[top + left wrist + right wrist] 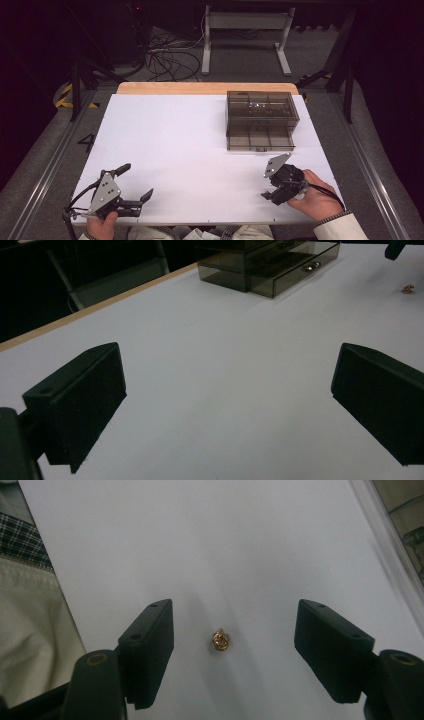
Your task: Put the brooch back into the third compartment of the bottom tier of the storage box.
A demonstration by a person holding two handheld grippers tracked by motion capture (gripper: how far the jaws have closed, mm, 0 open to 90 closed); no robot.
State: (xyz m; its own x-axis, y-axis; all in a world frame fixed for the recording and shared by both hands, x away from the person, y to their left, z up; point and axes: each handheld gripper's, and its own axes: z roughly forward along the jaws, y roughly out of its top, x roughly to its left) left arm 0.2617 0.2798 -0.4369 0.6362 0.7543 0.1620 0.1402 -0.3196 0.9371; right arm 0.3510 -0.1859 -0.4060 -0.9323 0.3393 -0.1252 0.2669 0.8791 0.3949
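R gripper (232,640) is wide open, nothing held. It points down at the table (165,145) near the near-right edge, w/ a small gold trinket (220,640) lying on the white top between its jaws, about midway, touching neither. In the high view the R gripper (272,187) sits in the person's R hand (312,197), just near of the box. The trinket (407,288) also shows far right in the left gripper view, alone on the table, near the tip of the other gripper.

L gripper (135,182) is wide open too, empty, at the near-left corner, held low in the L hand (102,225), jaws aimed toward the table middle. Bare white top between its jaws.

Smoky clear box (261,120) stands at far right of the table, bottom drawer (260,138) pulled out toward the person, w/ a small metal knob (310,268) on its front. Drawer contents: can't tell.
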